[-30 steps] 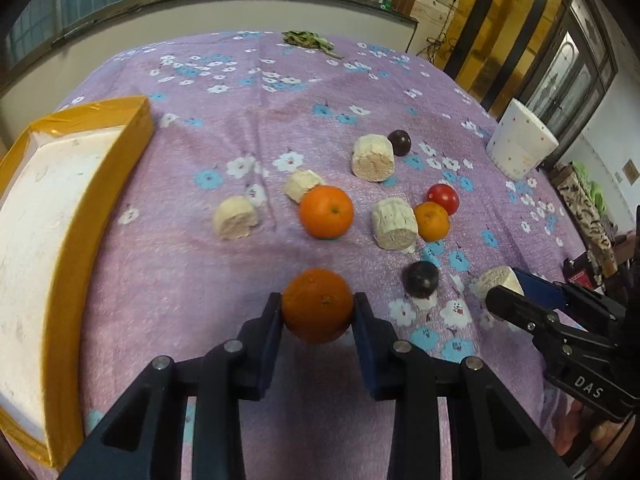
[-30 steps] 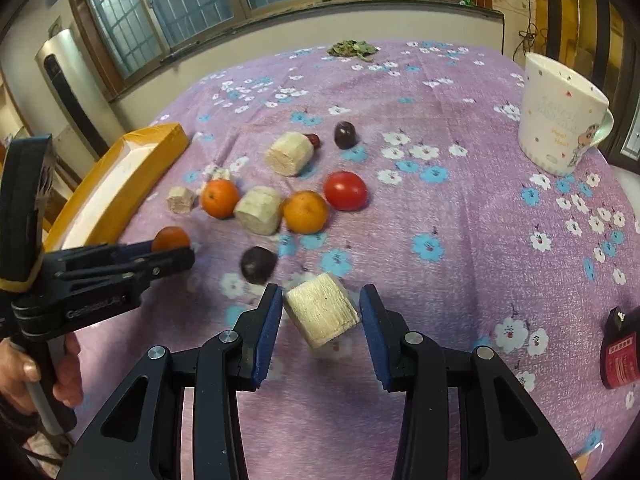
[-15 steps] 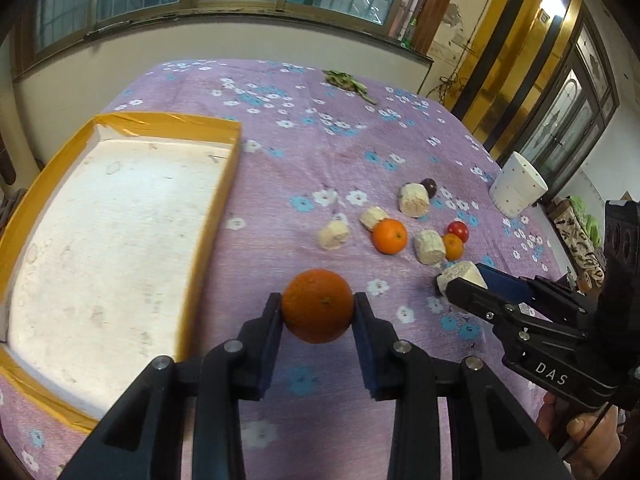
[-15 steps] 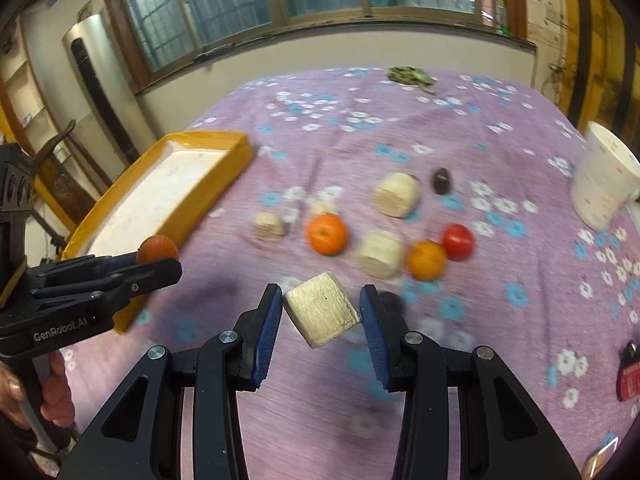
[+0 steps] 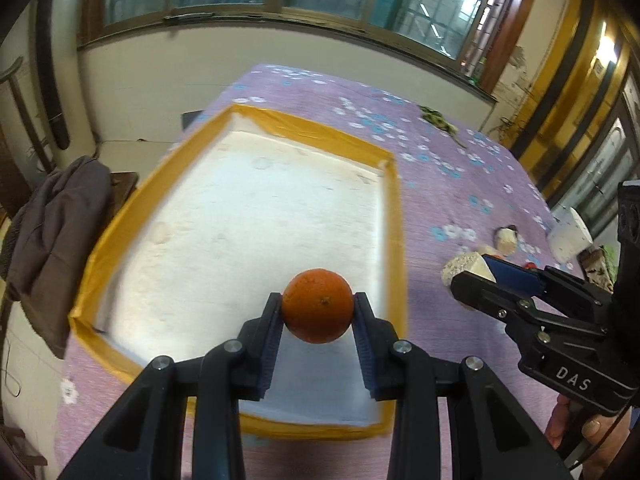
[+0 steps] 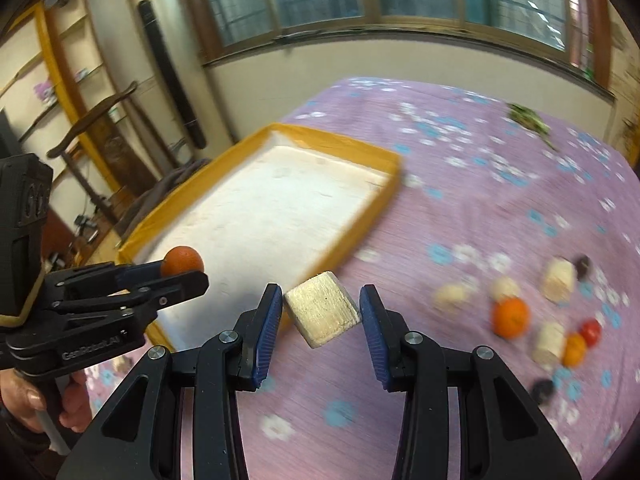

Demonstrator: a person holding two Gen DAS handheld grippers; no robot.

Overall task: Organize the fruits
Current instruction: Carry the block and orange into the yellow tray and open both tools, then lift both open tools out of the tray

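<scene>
My left gripper is shut on an orange and holds it in the air over the near part of a white tray with a yellow rim. My right gripper is shut on a pale beige chunk, held above the purple flowered cloth just right of the tray's near corner. The left wrist view shows the right gripper with its chunk beside the tray's right rim. In the right wrist view the left gripper carries the orange over the tray.
Several fruits and beige chunks lie blurred on the cloth at the right: an orange, a red tomato, dark plums. A white cup stands at the far right. Green leaves lie at the back. A chair with grey cloth stands left of the table.
Both grippers swung left with their loads, from above the fruit cluster toward the tray. The orange now hangs over the tray's inside and the chunk is near its corner.
</scene>
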